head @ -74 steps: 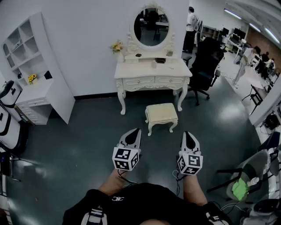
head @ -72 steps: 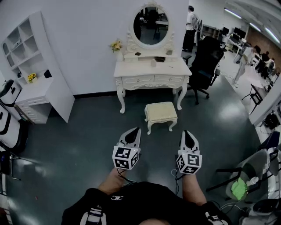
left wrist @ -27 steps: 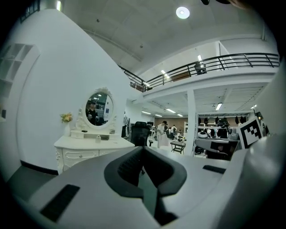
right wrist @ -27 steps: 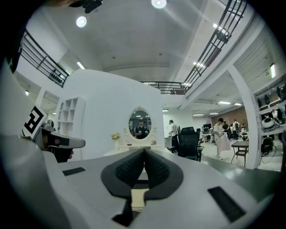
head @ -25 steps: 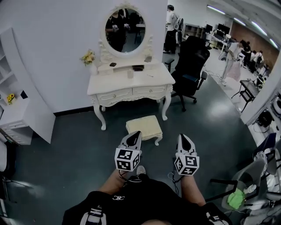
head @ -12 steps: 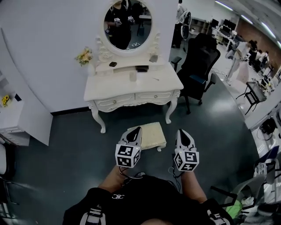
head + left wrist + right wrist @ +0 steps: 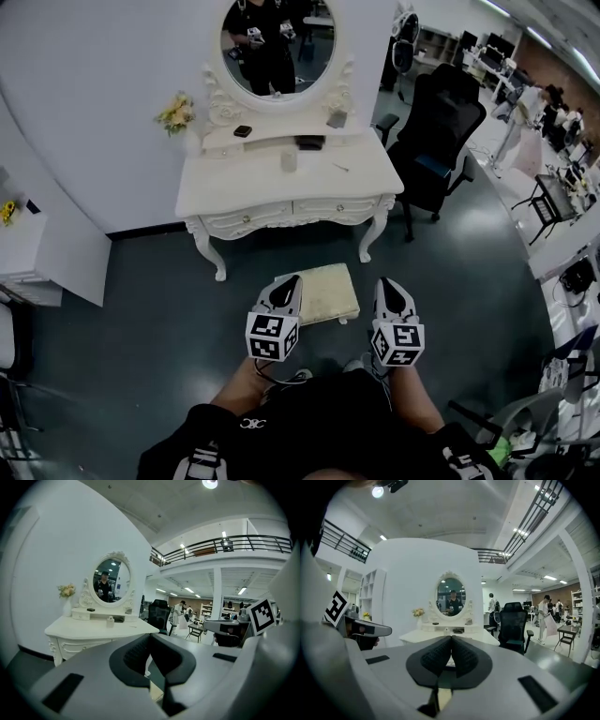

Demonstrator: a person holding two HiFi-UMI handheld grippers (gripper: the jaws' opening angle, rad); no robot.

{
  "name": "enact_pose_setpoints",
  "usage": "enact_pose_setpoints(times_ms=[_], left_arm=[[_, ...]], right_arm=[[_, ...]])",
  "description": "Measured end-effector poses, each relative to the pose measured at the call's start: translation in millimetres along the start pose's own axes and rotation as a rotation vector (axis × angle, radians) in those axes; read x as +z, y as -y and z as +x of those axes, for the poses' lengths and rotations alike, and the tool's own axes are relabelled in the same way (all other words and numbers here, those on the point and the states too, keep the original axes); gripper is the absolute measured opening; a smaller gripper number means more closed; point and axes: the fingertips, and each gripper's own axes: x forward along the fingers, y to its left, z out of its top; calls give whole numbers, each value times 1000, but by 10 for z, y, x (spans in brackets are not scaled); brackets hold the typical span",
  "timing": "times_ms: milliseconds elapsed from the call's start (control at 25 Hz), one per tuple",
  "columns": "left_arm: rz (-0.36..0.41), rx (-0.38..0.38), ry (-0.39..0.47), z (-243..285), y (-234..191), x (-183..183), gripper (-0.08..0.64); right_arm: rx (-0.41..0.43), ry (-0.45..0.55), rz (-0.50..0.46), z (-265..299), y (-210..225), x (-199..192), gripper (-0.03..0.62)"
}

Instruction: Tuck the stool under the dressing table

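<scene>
A cream cushioned stool [image 7: 323, 292] stands on the dark floor just in front of the white dressing table [image 7: 286, 183], outside its legs. My left gripper [image 7: 288, 284] hangs shut over the stool's near left corner with nothing between its jaws. My right gripper [image 7: 389, 288] is also shut and empty, just to the right of the stool. Neither gripper shows contact with the stool. In the left gripper view the shut gripper [image 7: 150, 637] points at the dressing table [image 7: 101, 626]; in the right gripper view the shut gripper [image 7: 451, 639] faces the oval mirror [image 7: 451, 595].
A black office chair [image 7: 439, 122] stands right of the table. A white shelf unit [image 7: 37, 244] is at the left. Small items and a flower vase [image 7: 178, 114] sit on the tabletop. A grey chair [image 7: 525, 422] is at the lower right. People stand far back right.
I have come closer to the dressing table; the stool and table have grown and slid toward me, and both grippers now reach the stool's near edge. Both stayed shut.
</scene>
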Motion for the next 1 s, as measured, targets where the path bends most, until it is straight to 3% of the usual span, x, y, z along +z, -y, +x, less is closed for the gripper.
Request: enact_pose_setpoints(times_ms=[200, 440, 600, 1000], left_arm=[[0, 39, -7, 233, -176, 3, 15], [-20, 144, -21, 535, -361, 56, 15], [-36, 221, -36, 780, -523, 24, 15], [-79, 381, -120, 1186, -791, -405, 15]], right_arm=[[40, -19, -13, 387, 100, -40, 17], [131, -49, -16, 930, 292, -62, 17], [142, -65, 20, 1329, 544, -101, 17], [290, -175, 5, 2031, 823, -587, 24]])
